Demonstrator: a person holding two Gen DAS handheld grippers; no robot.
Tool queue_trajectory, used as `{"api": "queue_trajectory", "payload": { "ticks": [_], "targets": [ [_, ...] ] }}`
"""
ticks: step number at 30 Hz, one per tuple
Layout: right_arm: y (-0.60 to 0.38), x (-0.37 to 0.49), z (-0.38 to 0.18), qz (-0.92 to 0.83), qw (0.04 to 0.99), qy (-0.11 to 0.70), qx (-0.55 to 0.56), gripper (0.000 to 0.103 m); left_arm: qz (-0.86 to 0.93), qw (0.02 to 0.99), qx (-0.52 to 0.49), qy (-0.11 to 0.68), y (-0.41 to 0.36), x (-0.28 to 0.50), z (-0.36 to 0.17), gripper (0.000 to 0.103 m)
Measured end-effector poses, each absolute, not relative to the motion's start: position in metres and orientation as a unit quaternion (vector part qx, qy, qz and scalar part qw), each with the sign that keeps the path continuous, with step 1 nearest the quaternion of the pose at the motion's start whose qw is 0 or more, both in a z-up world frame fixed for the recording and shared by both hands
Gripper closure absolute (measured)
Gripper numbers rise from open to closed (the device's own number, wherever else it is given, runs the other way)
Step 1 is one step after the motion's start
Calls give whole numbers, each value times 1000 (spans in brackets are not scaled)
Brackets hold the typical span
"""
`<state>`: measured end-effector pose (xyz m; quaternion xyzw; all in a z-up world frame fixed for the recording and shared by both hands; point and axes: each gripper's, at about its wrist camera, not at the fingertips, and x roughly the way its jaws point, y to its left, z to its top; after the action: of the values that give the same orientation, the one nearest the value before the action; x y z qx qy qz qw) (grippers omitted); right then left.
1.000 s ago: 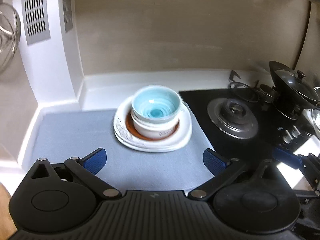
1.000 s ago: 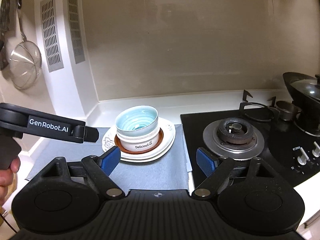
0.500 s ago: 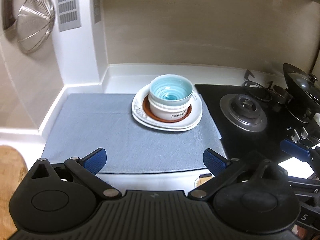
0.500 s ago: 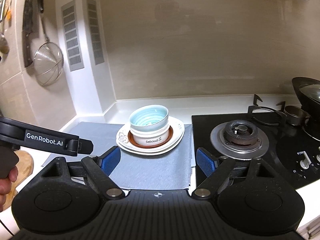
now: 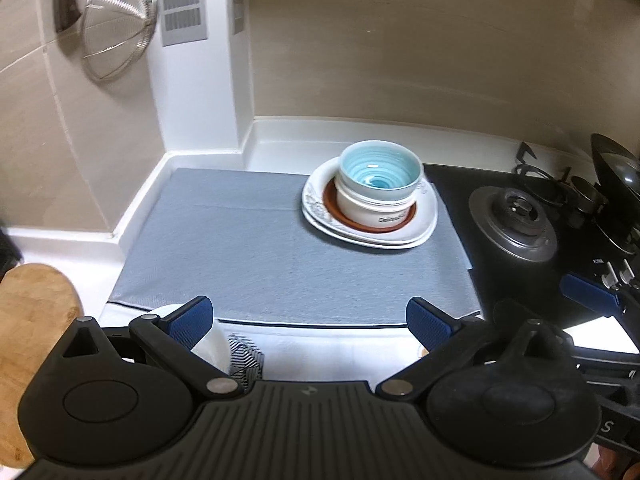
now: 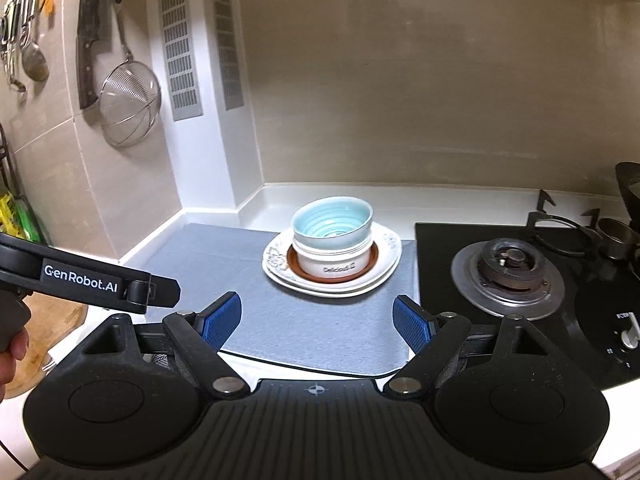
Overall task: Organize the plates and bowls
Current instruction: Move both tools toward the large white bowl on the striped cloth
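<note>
On the far right part of the grey mat, next to the black hob, the crockery already sits in one pile: two white plates at the bottom, a small brown dish on them, a white bowl lettered "Delicious" on that, and a pale blue bowl nested on top. Judging by this, the stacking looks done or nearly so. In the left wrist view a white rounded piece with a black-and-white patterned thing peeks from under the near fingers; it may be another dish waiting its turn, though I cannot tell what it is.

Both tools are well back from the pile. Seen in its own view, the left gripper has its blue pads wide apart, with nothing between them, touching nothing. Likewise the right gripper stands wide open and empty, its pads framing bare mat, with the pile beyond them
</note>
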<state>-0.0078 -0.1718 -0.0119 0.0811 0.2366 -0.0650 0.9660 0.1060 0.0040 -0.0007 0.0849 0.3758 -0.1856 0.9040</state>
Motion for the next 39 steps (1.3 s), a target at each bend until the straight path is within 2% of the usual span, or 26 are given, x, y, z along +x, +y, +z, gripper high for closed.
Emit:
{"api": "queue_trajectory", "payload": {
  "ticks": [12,26,39],
  "targets": [
    [-133,24,-14,4,963,264,54,18,-99,912,55,393,68,115,-5,0],
    [-69,82,-34,70,941,328,30,18,-6,892,14,451,159,151,-44,0],
    [-28,137,-66,85,916,392,18,18,-16,865,-4,502,181,195,-87,0]
  ]
}}
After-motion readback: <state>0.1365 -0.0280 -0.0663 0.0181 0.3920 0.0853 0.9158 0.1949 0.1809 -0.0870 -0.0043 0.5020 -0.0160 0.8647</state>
